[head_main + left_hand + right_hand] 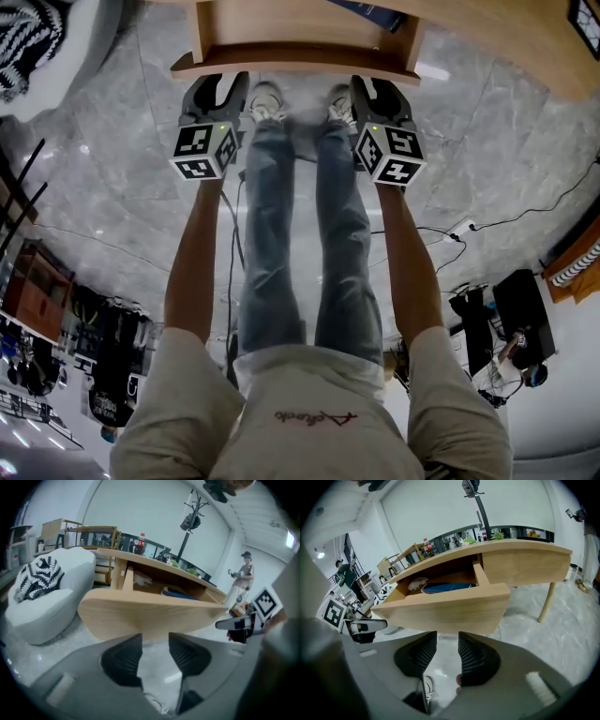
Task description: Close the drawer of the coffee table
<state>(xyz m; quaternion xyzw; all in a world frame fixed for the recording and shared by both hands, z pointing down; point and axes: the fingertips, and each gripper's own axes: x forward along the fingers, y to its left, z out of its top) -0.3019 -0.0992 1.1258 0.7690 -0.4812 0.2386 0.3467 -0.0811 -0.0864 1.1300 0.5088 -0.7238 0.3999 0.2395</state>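
Note:
The coffee table's light wooden drawer (295, 58) stands pulled out toward me, its curved front panel (150, 613) filling the middle of the left gripper view. A blue flat item (447, 587) and a pale object lie inside it. My left gripper (222, 84) hovers just short of the panel's left part, jaws open with nothing between them (154, 653). My right gripper (375, 86) hangs level with it near the panel's right part (445, 609), also open and empty (447, 651). Neither touches the wood.
A white armchair (42, 592) with a black-and-white cushion stands left of the table. My shoes (267, 101) sit on the grey marble floor under the drawer. A table leg (546, 602) stands at the right. Cables (525, 216) trail across the floor. A person (243, 573) stands far behind.

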